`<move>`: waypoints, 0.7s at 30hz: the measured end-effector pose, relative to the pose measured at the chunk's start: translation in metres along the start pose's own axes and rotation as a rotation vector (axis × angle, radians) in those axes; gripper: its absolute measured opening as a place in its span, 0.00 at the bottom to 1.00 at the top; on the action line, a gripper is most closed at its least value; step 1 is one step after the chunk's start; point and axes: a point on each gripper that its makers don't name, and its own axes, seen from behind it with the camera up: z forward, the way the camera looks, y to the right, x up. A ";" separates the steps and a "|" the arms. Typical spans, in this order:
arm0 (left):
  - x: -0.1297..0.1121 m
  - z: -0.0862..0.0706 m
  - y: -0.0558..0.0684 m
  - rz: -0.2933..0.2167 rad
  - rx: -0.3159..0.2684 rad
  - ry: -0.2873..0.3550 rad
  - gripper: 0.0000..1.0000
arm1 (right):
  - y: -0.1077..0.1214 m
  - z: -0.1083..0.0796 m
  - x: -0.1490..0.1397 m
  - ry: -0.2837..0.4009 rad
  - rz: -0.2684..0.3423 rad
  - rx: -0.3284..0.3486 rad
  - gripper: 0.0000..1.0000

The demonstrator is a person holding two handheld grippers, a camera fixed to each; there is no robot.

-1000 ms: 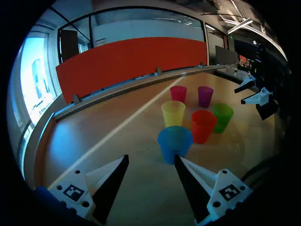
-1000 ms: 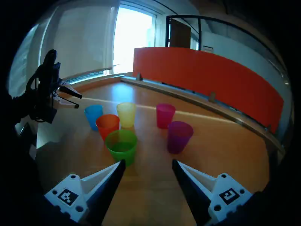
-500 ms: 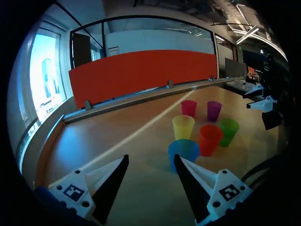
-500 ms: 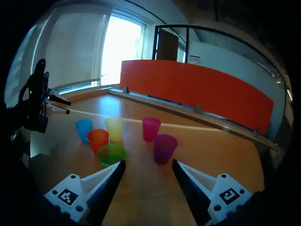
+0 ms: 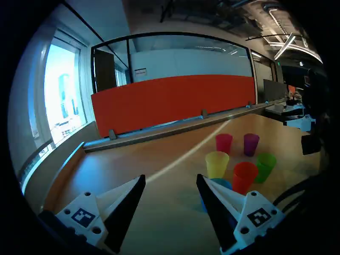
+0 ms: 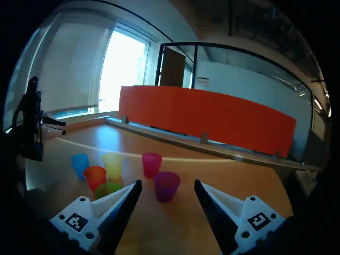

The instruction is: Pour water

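Observation:
Several coloured plastic cups stand grouped on the wooden table (image 5: 127,170): yellow (image 5: 216,163), pink (image 5: 224,142), purple (image 5: 250,143), green (image 5: 265,165) and orange-red (image 5: 245,176). A blue cup (image 5: 222,184) is half hidden behind one finger of my left gripper (image 5: 170,176), which is open and holds nothing, above and short of the cups. In the right gripper view my right gripper (image 6: 168,182) is open and holds nothing, with the purple cup (image 6: 166,185) between its fingertips farther off. The green cup (image 6: 108,189) peeks from behind its left finger. I cannot see water in any cup.
A long orange partition (image 5: 170,100) and a rail close the table's far edge. Bright windows (image 6: 123,72) lie beyond. In the right gripper view the left gripper (image 6: 57,125) hovers at the far left in a dark-sleeved hand, beyond the blue cup (image 6: 79,165).
Both grippers have lifted and tilted upward, so the cups have sunk lower and grown smaller in both views. The blue and green cups have slipped partly behind the fingers. Both grippers stayed open.

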 end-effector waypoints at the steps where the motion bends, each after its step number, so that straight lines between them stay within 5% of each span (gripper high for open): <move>1: 0.004 -0.001 -0.001 -0.001 0.005 0.012 0.88 | 0.002 0.000 0.003 0.013 0.005 -0.009 0.96; 21: 0.062 -0.007 -0.010 -0.089 0.117 0.228 0.88 | 0.050 -0.016 0.050 0.251 0.138 -0.207 0.97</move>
